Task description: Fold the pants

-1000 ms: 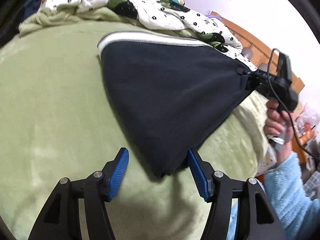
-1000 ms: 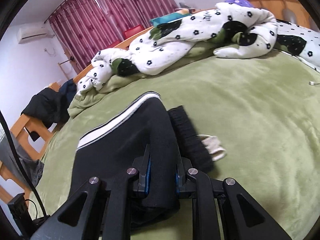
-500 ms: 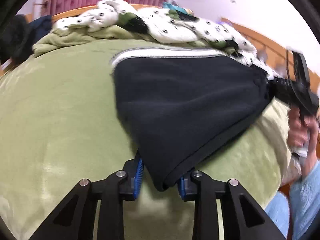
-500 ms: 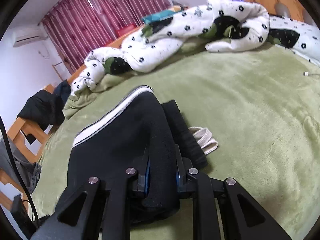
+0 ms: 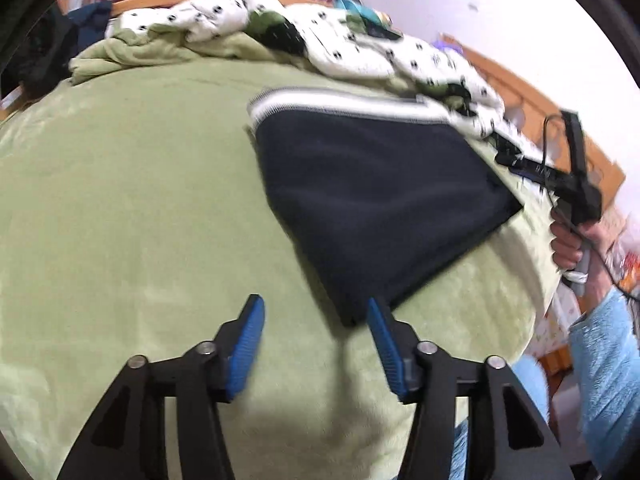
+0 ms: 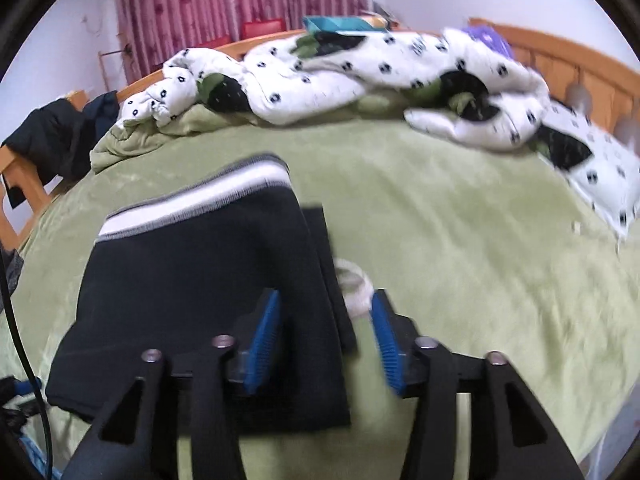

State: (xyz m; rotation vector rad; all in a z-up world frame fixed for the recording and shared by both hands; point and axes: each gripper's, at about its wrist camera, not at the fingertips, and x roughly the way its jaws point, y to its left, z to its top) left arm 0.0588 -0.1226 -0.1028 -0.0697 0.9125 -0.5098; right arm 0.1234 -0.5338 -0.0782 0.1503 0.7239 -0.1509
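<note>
The folded black pants (image 5: pixel 372 200) lie flat on the green blanket (image 5: pixel 120 200), their white-striped waistband (image 5: pixel 340 106) at the far edge. My left gripper (image 5: pixel 314 304) is opening just short of the near corner; that corner sits beside the right pad (image 5: pixel 384 344), and nothing is pinched. In the right wrist view the pants (image 6: pixel 192 280) spread ahead and to the left. My right gripper (image 6: pixel 326 300) is also opening, and the fold's right edge lies loose between its pads. A white drawstring (image 6: pixel 356 280) pokes out beside it.
A white quilt with black flowers (image 6: pixel 360 64) is heaped along the bed's far side, against the wooden frame (image 6: pixel 580 64). Dark clothes (image 6: pixel 52 140) hang on a chair at the left. A person's hand (image 5: pixel 568 240) and blue sleeve (image 5: pixel 600 360) hold the right gripper (image 5: pixel 508 154).
Both grippers were shut on the pants' corners; both have opened and let go. The pants have dropped flat onto the blanket, and both grippers have drawn back a little.
</note>
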